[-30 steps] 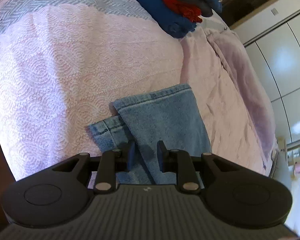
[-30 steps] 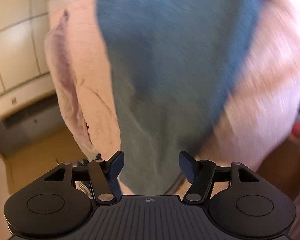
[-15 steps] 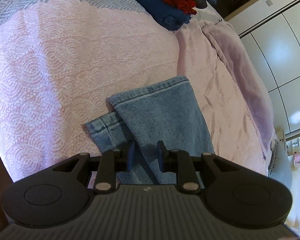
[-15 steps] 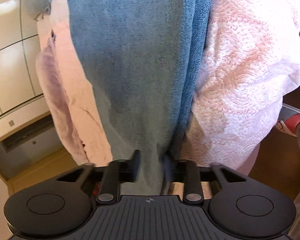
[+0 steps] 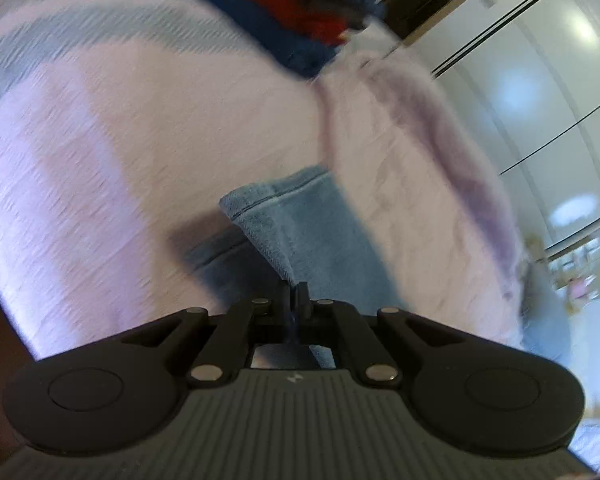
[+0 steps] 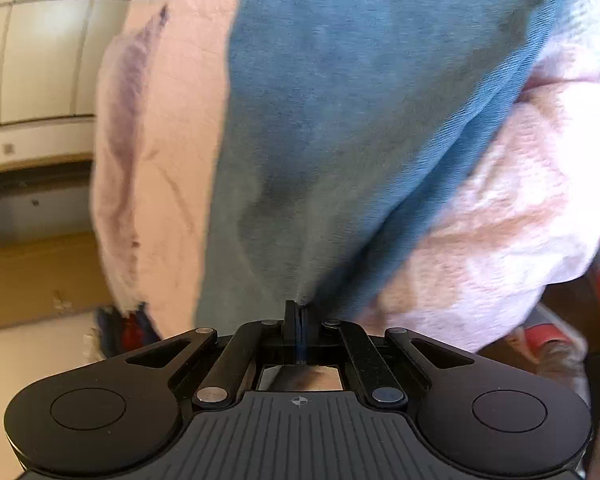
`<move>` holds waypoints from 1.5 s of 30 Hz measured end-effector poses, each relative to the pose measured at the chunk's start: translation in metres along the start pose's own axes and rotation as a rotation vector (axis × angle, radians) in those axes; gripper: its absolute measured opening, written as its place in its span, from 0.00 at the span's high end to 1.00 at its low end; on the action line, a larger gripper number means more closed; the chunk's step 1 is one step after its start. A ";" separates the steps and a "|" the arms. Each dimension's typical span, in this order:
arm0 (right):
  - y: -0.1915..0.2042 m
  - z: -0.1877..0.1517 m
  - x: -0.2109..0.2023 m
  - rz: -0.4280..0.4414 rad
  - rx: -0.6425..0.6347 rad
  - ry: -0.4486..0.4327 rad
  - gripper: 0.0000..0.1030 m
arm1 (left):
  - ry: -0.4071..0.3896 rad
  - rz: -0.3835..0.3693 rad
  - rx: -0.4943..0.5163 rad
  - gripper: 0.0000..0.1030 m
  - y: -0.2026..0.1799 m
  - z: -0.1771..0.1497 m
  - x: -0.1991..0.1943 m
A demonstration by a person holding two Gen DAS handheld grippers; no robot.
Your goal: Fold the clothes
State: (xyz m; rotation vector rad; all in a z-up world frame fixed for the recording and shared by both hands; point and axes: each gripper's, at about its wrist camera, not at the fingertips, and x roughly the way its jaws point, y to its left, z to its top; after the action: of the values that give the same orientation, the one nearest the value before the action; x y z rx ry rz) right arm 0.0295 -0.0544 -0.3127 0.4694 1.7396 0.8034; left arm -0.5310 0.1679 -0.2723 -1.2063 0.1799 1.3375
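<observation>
Pink bedspread is lying under the jeans, with the left gripper and right gripper each pinching denim between closed fingers.

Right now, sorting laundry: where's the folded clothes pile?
Left wrist view, top centre: the folded clothes pile sits at the bed's far end, beyond the jeans.

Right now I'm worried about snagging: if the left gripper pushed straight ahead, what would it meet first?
The jeans it is already shut on; the left gripper would likely bunch the denim onto the pink bedspread.
</observation>
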 end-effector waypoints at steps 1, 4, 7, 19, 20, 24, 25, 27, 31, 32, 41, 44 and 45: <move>-0.004 -0.002 0.001 -0.015 -0.001 0.004 1.00 | 0.003 0.015 0.013 1.00 0.000 -0.001 0.001; -0.009 -0.008 0.006 -0.037 -0.009 -0.001 1.00 | 0.013 0.060 0.051 1.00 0.000 -0.002 0.005; -0.012 -0.012 0.009 -0.053 -0.049 0.000 1.00 | 0.022 0.105 0.089 0.98 0.000 -0.004 0.008; -0.024 0.015 -0.063 -0.157 -0.135 -0.181 0.95 | 0.047 0.241 0.423 0.93 -0.060 -0.019 -0.016; -0.034 0.025 -0.077 -0.149 -0.106 -0.227 0.94 | 0.064 0.220 0.429 0.94 -0.070 -0.025 -0.015; -0.069 0.063 -0.131 -0.148 -0.007 -0.420 0.70 | 0.126 0.101 0.452 0.93 -0.117 -0.065 0.000; -0.076 0.072 -0.142 -0.149 -0.001 -0.460 0.58 | 0.135 0.090 0.457 0.93 -0.126 -0.077 0.003; -0.090 0.092 -0.165 -0.148 -0.007 -0.536 0.57 | 0.154 0.069 0.466 0.93 -0.143 -0.100 0.009; -0.114 0.132 -0.203 -0.135 0.007 -0.651 0.57 | 0.191 0.025 0.485 0.93 -0.179 -0.147 0.021; -0.124 0.144 -0.212 -0.127 0.028 -0.669 0.57 | 0.200 0.015 0.490 0.93 -0.188 -0.159 0.025; -0.161 0.214 -0.234 -0.030 0.014 -0.676 0.90 | 0.264 -0.018 0.549 0.93 -0.249 -0.250 0.049; -0.140 0.207 -0.248 -0.106 -0.222 -0.742 0.90 | 0.250 0.022 0.601 0.93 -0.251 -0.264 0.048; -0.147 0.212 -0.240 -0.147 -0.201 -0.713 0.90 | 0.248 0.040 0.622 0.93 -0.250 -0.269 0.050</move>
State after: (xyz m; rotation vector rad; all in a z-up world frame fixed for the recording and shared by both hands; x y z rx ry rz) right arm 0.3171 -0.2566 -0.2894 0.4181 1.0092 0.5962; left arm -0.1772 0.0571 -0.2861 -0.8294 0.7442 1.0450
